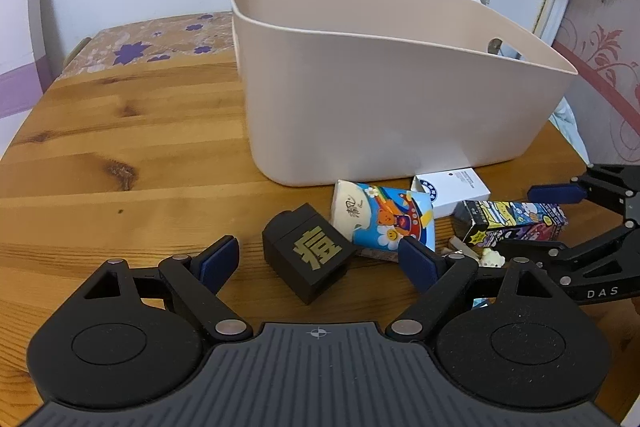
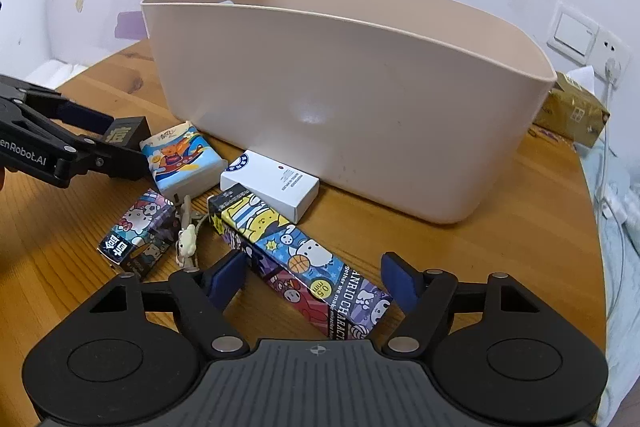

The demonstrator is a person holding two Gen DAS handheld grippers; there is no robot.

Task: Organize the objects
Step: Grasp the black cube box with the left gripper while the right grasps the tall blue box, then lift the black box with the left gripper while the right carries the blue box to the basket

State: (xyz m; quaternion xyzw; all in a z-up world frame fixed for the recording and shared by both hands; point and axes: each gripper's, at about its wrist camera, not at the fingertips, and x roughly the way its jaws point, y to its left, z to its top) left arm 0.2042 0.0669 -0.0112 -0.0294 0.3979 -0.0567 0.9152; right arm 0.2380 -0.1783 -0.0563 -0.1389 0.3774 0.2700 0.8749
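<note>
Six small things lie loose on the wooden table (image 1: 120, 147), all in front of the beige bin (image 2: 340, 115): a black box with a gold character (image 1: 306, 253), a cartoon tissue pack (image 1: 382, 217), a white box (image 2: 270, 183), a long cartoon carton (image 2: 304, 263), a short cartoon box (image 2: 140, 231) and a tiny cream charm (image 2: 187, 241). None of them is in the bin, so as far as these views show the sorting is barely begun and nearly all of it is left.

From these low angles the bin's floor is hidden; only bare inner wall and a handle hole show, so I cannot tell whether anything is inside.

The left gripper (image 1: 320, 261) stands with its jaws apart around the black box, pads clear of its sides. The right gripper (image 2: 310, 277) also stands apart, straddling the near end of the long carton without pressing it. My guess is that each is about to close on its box and carry it over the bin's rim.
</note>
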